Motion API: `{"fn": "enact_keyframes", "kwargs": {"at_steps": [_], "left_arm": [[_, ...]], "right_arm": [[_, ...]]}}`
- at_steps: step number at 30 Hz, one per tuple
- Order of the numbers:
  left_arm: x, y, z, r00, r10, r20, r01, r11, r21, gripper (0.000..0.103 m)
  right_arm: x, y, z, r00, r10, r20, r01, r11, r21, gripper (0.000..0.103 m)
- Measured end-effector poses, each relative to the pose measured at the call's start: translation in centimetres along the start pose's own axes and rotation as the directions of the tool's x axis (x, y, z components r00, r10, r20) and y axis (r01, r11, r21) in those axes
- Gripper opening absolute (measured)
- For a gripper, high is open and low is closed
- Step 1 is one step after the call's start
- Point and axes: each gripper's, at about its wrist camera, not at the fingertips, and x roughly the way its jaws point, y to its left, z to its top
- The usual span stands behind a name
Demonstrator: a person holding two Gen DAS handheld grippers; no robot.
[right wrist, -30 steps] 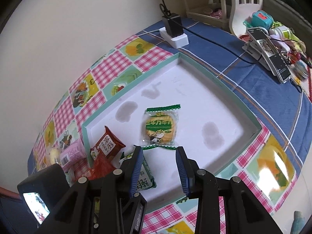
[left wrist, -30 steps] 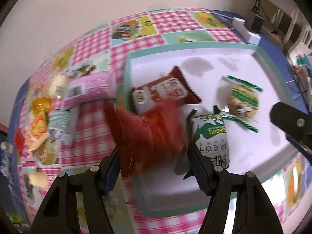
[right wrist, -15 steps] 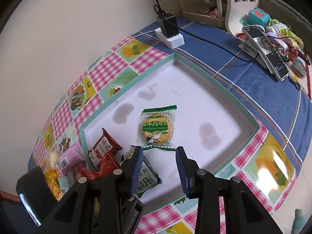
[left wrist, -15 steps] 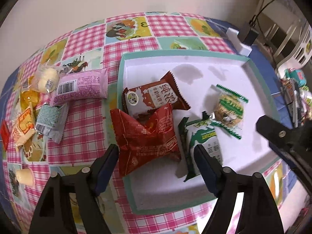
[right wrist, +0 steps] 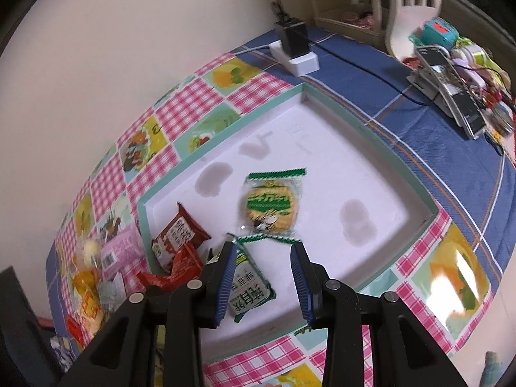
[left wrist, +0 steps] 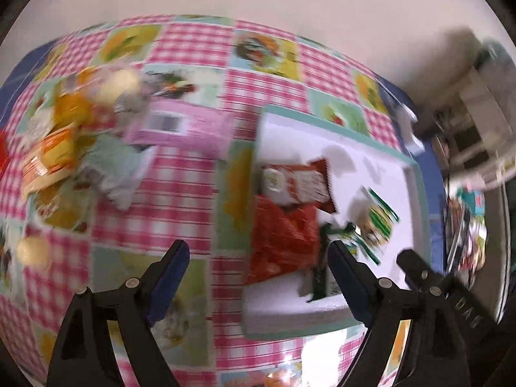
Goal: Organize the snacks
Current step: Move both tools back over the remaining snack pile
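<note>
My left gripper (left wrist: 254, 277) is empty, jaws opening over the checked cloth. The red packet (left wrist: 283, 242) lies in the white tray (left wrist: 416, 177). Loose snacks (left wrist: 74, 148) remain piled beyond — I judge the pink packet (left wrist: 183, 129) next. Approach squarely, close across its narrow width. My right gripper (right wrist: 262, 277) hangs at its narrowest, empty.

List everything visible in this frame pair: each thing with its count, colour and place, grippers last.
tray: one, white with teal rim, on the tablecloth
snack packets in the tray: four; brown-red, bright red, green-white, round green biscuit
loose snacks: several, pink, yellow, orange, pale green, left of the tray
power strip: one, white with black plug, behind the tray
left gripper: black with blue pads, jaws opening, nothing between them
right gripper: black with blue pads, empty
</note>
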Motion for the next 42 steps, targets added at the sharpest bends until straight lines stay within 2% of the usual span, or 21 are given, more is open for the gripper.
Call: {"fn": "enact_keyframes", "kwargs": {"at_steps": [4, 7, 8, 9, 10, 13, 14, 19, 21, 24, 30, 35, 37, 39, 42], "left_arm": [[-1.0, 3.5, 0.4, 0.997, 0.071, 0.008, -0.07, 0.99, -0.119, 0.089], [-1.8, 6.7, 0.6, 0.986, 0.169, 0.01, -0.163, 0.965, -0.206, 0.089], [-2.0, 7.8, 0.5, 0.979, 0.202, 0.011, -0.193, 0.952, -0.236, 0.091], [-2.2, 8.7, 0.5, 0.975, 0.223, 0.012, -0.212, 0.943, -0.258, 0.099], [-2.5, 9.7, 0.4, 0.969, 0.245, 0.014, -0.231, 0.93, -0.286, 0.102], [-3.5, 12.7, 0.2, 0.959, 0.282, 0.023, -0.255, 0.895, -0.365, 0.103], [-3.9, 13.9, 0.2, 0.956, 0.291, 0.025, -0.258, 0.883, -0.392, 0.103], [-5.6, 17.3, -0.2, 0.935, 0.353, 0.039, -0.303, 0.85, -0.431, 0.103], [-6.3, 18.4, -0.3, 0.927, 0.373, 0.047, -0.316, 0.841, -0.439, 0.103], [-7.3, 19.9, -0.6, 0.929, 0.365, 0.062, -0.295, 0.832, -0.47, 0.103], [-7.7, 21.7, -0.7, 0.939, 0.339, 0.062, -0.262, 0.819, -0.511, 0.103], [-7.0, 21.2, -0.7, 0.948, 0.315, 0.049, -0.251, 0.831, -0.496, 0.103], [-6.9, 21.0, -0.7, 0.949, 0.312, 0.044, -0.252, 0.835, -0.489, 0.103], [-6.6, 21.0, -0.7, 0.95, 0.31, 0.035, -0.255, 0.835, -0.487, 0.103], [-6.1, 21.3, -0.8, 0.951, 0.309, 0.014, -0.263, 0.83, -0.492, 0.103]], "right_arm": [[0.6, 2.2, -0.7, 0.998, 0.052, -0.039, -0.055, 0.995, -0.078, 0.038], [1.1, 4.0, -1.4, 0.997, 0.058, -0.06, -0.066, 0.987, -0.146, 0.039], [1.2, 4.5, -1.7, 0.996, 0.064, -0.068, -0.074, 0.984, -0.163, 0.044], [1.3, 4.9, -1.8, 0.995, 0.069, -0.073, -0.081, 0.981, -0.176, 0.055], [1.5, 5.4, -2.1, 0.994, 0.079, -0.079, -0.093, 0.977, -0.194, 0.059], [1.7, 6.7, -2.7, 0.99, 0.106, -0.093, -0.125, 0.963, -0.239, 0.064], [1.7, 7.1, -2.9, 0.99, 0.11, -0.092, -0.13, 0.96, -0.249, 0.068], [1.4, 9.6, -4.1, 0.985, 0.145, -0.089, -0.166, 0.933, -0.319, 0.083], [1.2, 10.6, -4.5, 0.984, 0.159, -0.085, -0.179, 0.92, -0.348, 0.092], [1.1, 11.7, -5.2, 0.974, 0.204, -0.103, -0.228, 0.902, -0.366, 0.101], [1.7, 13.1, -6.4, 0.958, 0.238, -0.163, -0.284, 0.875, -0.392, 0.101], [3.4, 13.0, -6.5, 0.95, 0.226, -0.216, -0.293, 0.884, -0.363, 0.101], [3.8, 12.5, -6.1, 0.963, 0.19, -0.192, -0.248, 0.9, -0.358, 0.101], [4.0, 11.4, -5.2, 0.982, 0.127, -0.141, -0.168, 0.927, -0.336, 0.101], [5.0, 8.7, -3.9, 0.989, 0.049, -0.136, -0.082, 0.966, -0.245, 0.101]]}}
